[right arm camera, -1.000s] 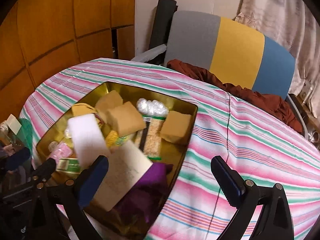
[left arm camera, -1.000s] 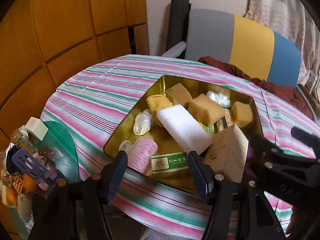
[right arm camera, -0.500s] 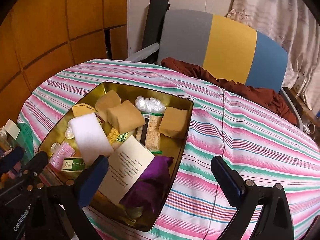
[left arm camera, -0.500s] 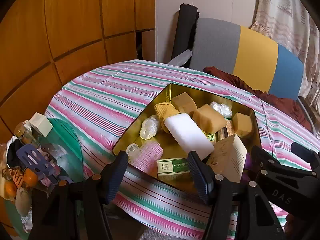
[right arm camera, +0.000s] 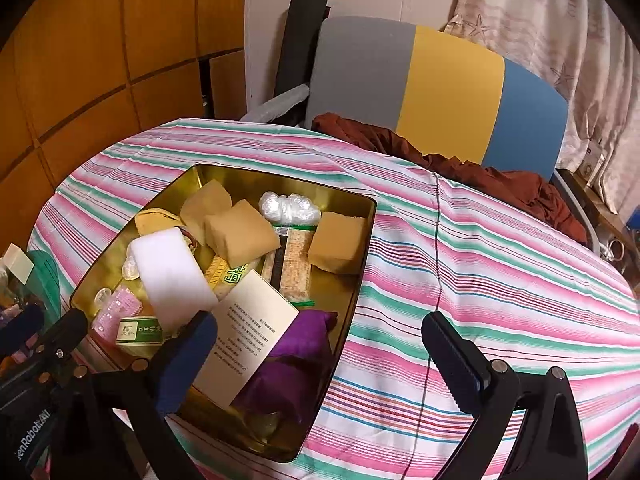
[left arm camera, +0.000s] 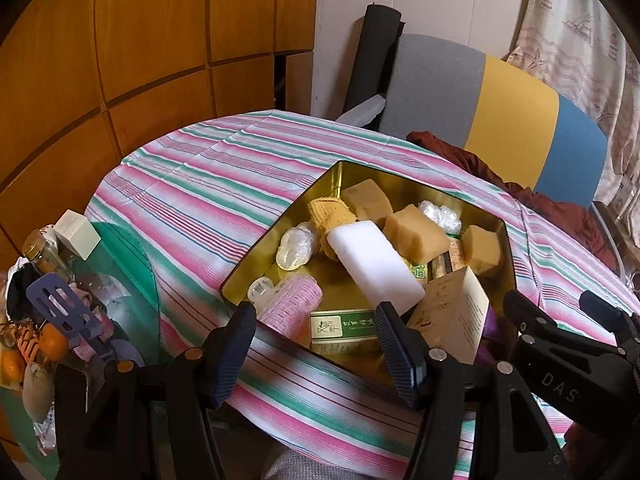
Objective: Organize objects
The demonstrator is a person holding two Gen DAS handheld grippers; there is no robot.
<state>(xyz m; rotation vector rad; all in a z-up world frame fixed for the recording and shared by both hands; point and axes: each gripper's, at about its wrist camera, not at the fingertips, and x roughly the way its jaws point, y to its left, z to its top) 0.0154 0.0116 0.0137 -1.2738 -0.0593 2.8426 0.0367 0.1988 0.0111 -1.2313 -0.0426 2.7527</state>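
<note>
A gold tin (left arm camera: 256, 258) (right arm camera: 362, 248) sits on the striped tablecloth, filled with several items: a white sponge block (left arm camera: 376, 264) (right arm camera: 170, 278), tan sponge cubes (left arm camera: 416, 232) (right arm camera: 240, 232), a pink roller (left arm camera: 290, 300), a small green box (left arm camera: 344, 326), a cream leaflet box (left arm camera: 452, 316) (right arm camera: 250, 330) and a purple pouch (right arm camera: 292, 350). My left gripper (left arm camera: 314, 354) hovers open above the tin's near rim, nothing between its fingers. My right gripper (right arm camera: 320, 354) stands open over the tin's near right corner, also empty.
A side stand at the left holds clutter: a purple spatula (left arm camera: 64, 312), a small white box (left arm camera: 76, 234), a jar, oranges. Behind the table are a grey, yellow and blue chair back (right arm camera: 440, 92), a brown cloth (right arm camera: 480, 176) and wood panelling. Bare tablecloth (right arm camera: 500, 280) lies right of the tin.
Both views have drawn back and tipped slightly, so the tin sits a little farther from the fingers. The contents of the tin have not moved. Both grippers stay open.
</note>
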